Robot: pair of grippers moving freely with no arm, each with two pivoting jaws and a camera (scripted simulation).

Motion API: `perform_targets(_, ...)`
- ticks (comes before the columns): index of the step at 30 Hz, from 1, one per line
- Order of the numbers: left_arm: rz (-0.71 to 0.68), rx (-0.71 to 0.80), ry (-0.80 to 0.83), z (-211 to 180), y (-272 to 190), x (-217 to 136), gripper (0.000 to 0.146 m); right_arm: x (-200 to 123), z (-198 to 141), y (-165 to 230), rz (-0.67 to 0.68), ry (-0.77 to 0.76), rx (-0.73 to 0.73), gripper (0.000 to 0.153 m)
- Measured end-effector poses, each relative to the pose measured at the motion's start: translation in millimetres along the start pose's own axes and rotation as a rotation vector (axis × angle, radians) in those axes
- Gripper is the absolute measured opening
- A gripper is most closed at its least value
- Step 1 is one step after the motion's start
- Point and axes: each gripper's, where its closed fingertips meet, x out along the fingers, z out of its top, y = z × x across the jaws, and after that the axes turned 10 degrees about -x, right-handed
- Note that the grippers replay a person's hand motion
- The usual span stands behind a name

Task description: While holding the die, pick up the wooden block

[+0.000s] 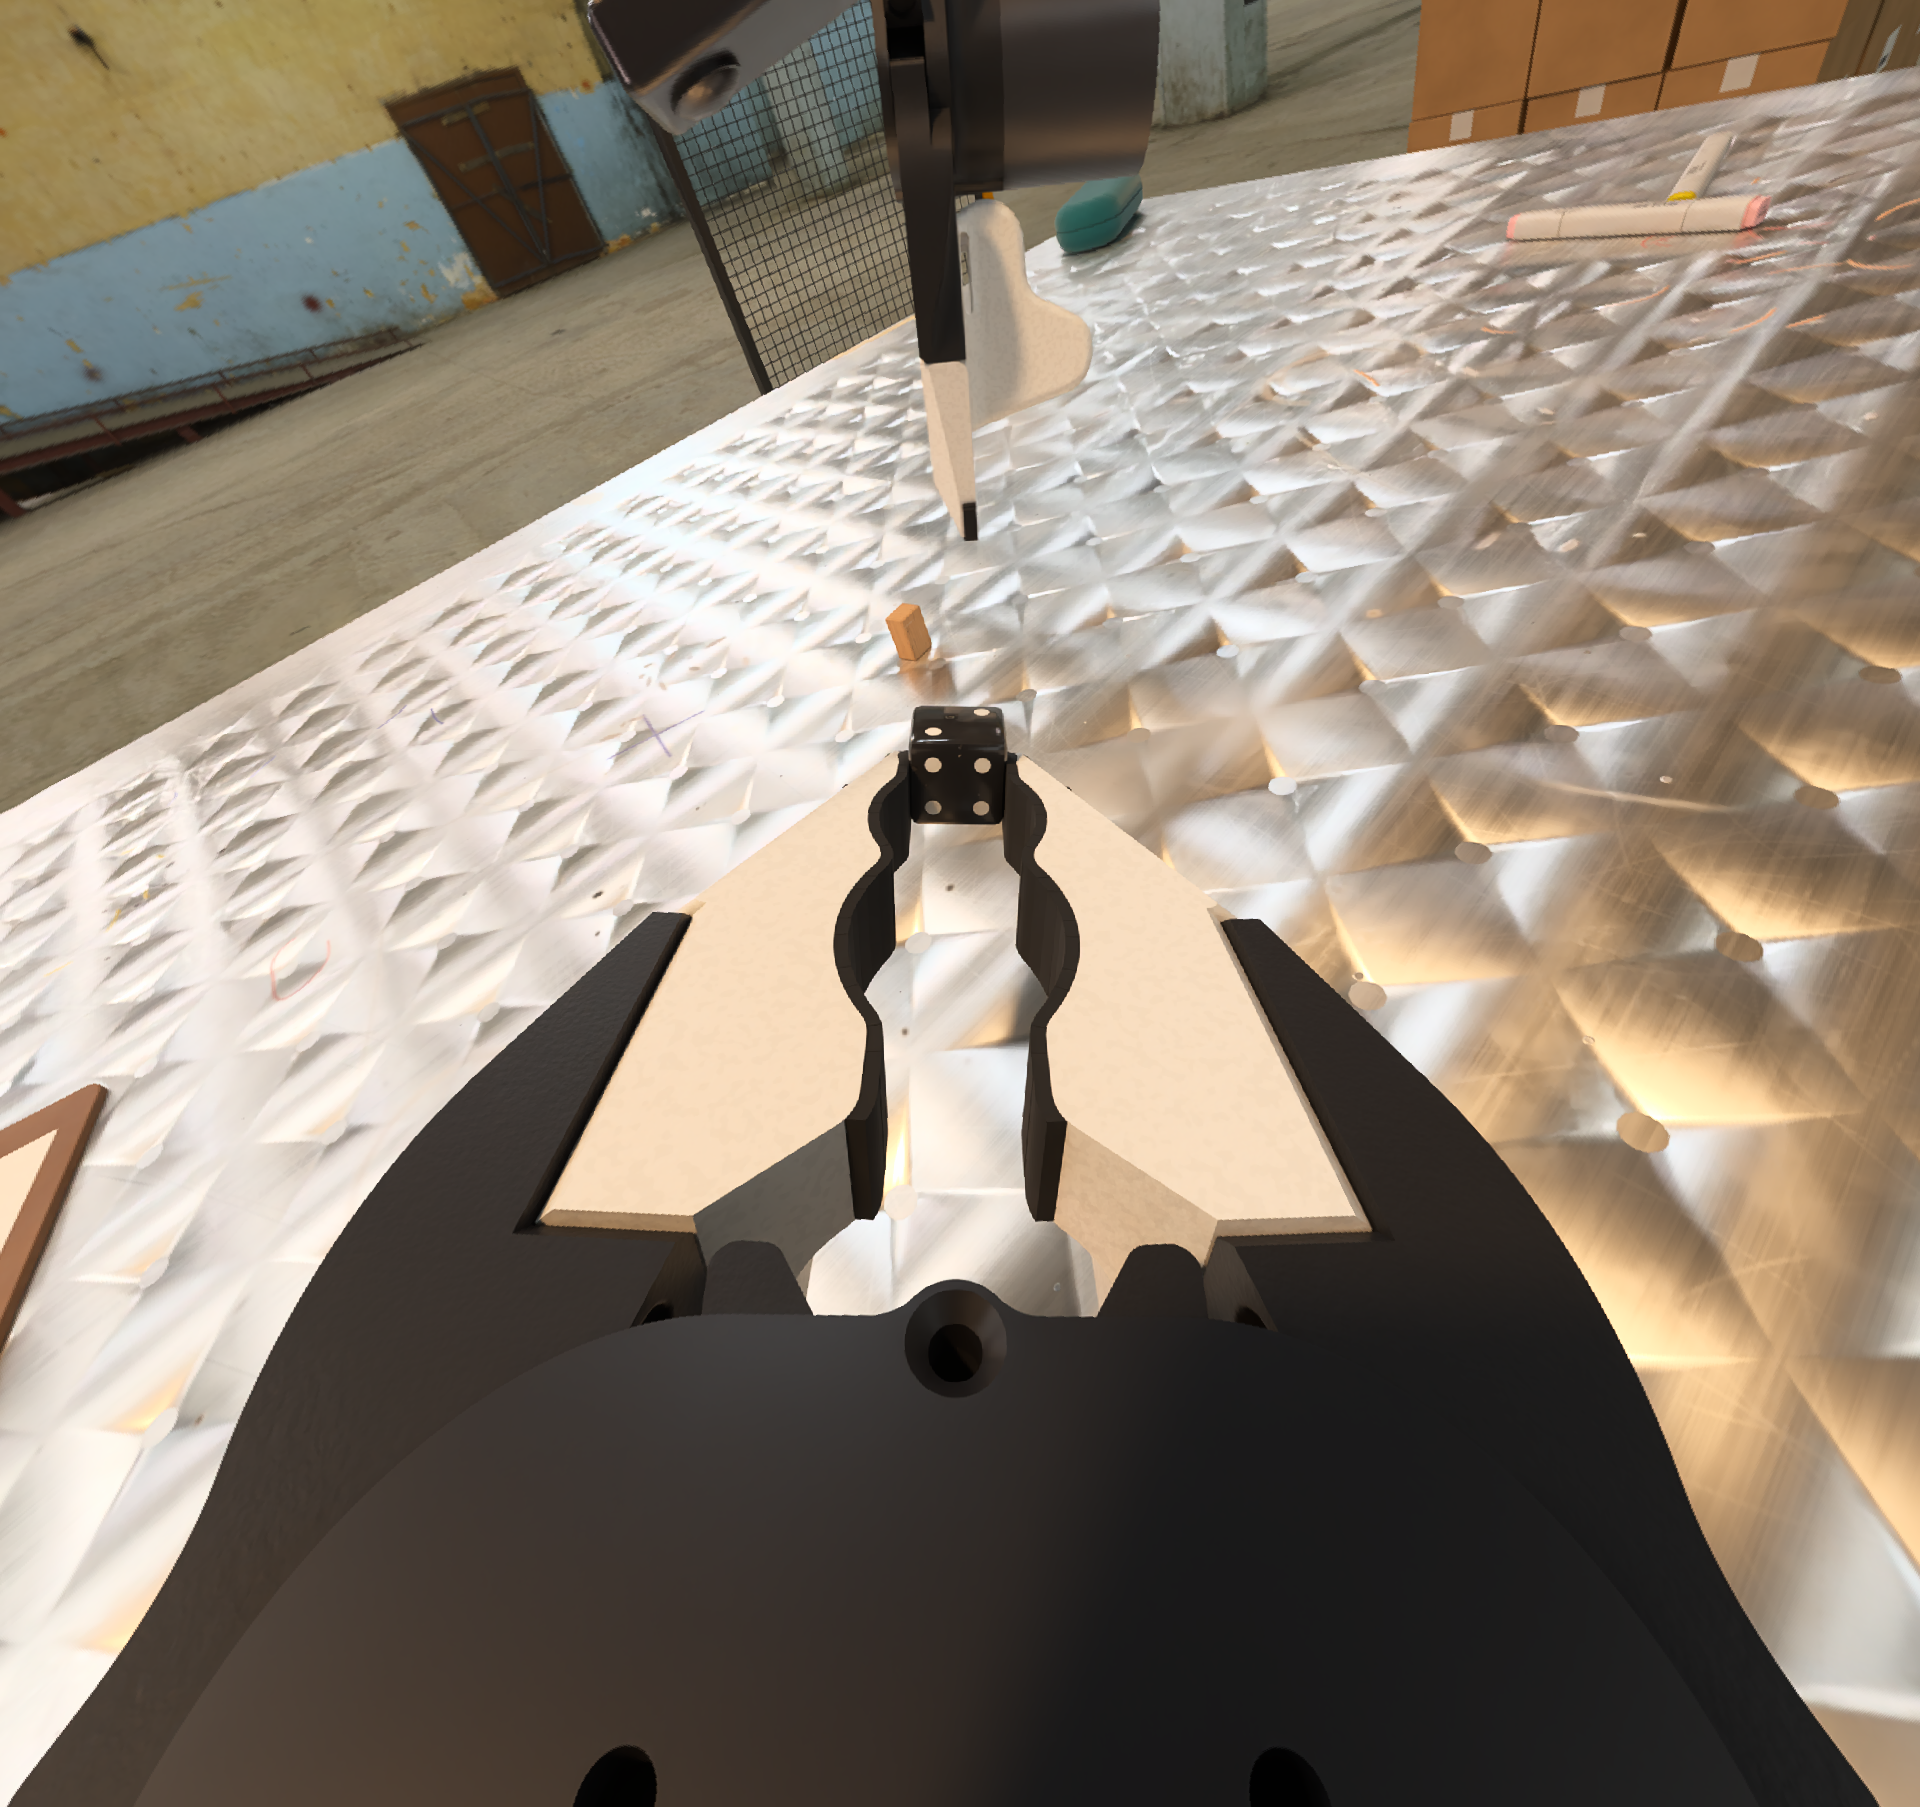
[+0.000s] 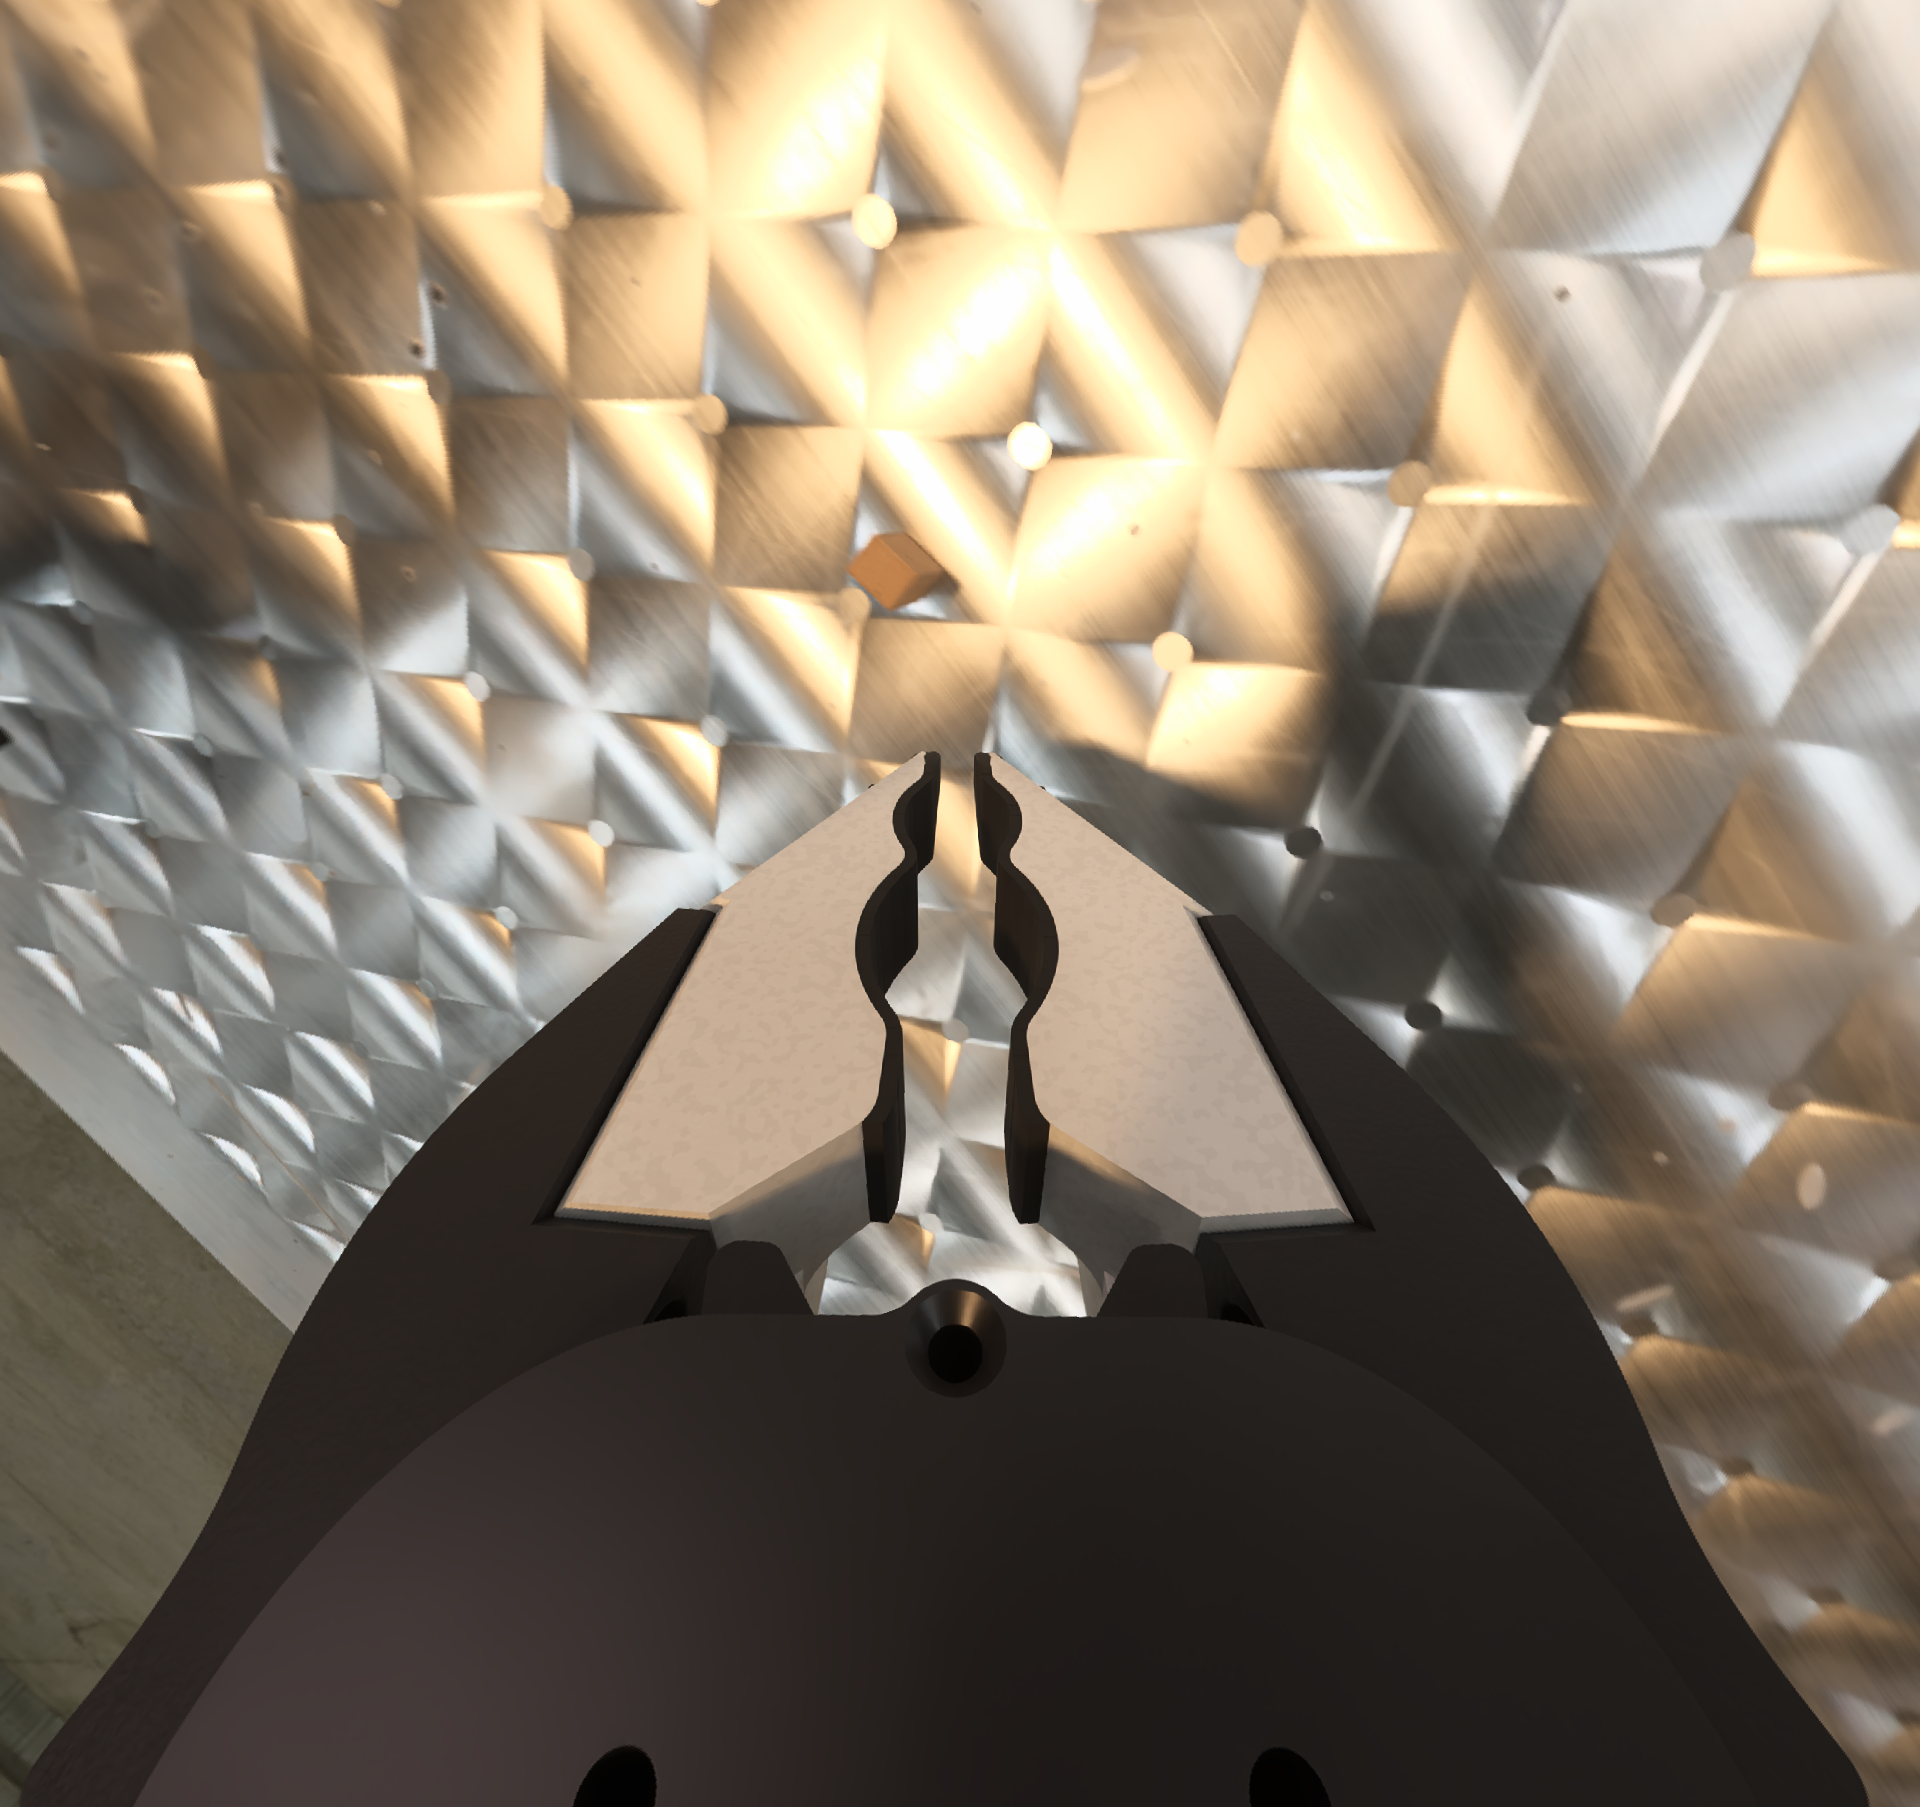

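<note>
Holding the die (image 1: 957, 766) clamped between its fingertips, your left hand-held gripper (image 1: 957, 791) hangs just above the table (image 1: 1455, 718). The die is black with white pips.

Take the wooden block (image 1: 909, 632) as your landmark. It is a small tan piece standing alone on the shiny patterned metal, just beyond the die and a touch to its left. It looks slightly taller than wide, so its long axis seems upright, though it is too small to be sure.

Your right hand-held gripper (image 2: 955, 762) points steeply down at the table from above the block (image 2: 896, 571). Its jaws are nearly together with only a narrow gap, and they grasp nothing. The block lies ahead of those tips and slightly left, well apart from them.

You probably need to spread the right jaws before descending.
</note>
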Motion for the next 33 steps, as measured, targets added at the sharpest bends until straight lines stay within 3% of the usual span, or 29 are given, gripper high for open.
perform_targets(5,0.000,0.008,0.006,-0.6,-0.8,0.5,0.016,8.9,18.5,18.6,0.095,-0.069,0.071,0.008)
perform_targets(11,-0.001,0.022,0.019,-2.2,-2.2,1.7,0.016,20.6,18.4,11.1,-0.017,-0.015,0.070,0.016)
perform_targets(17,-0.001,0.034,0.035,-4.0,-3.4,3.2,0.016,25.0,17.4,7.6,-0.083,0.024,0.022,0.014)
perform_targets(22,0.001,0.033,0.034,-3.9,-3.1,3.2,0.016,22.4,21.4,9.2,-0.116,-0.013,-0.065,0.000)
perform_targets(27,0.003,0.032,0.029,-3.4,-2.7,2.8,0.016,3.8,28.3,32.5,-0.043,-0.255,-0.169,0.000)
perform_targets(33,0.002,0.057,0.053,-6.4,-5.0,4.9,0.016,7.7,12.5,30.6,-0.053,-0.249,-0.365,0.008)
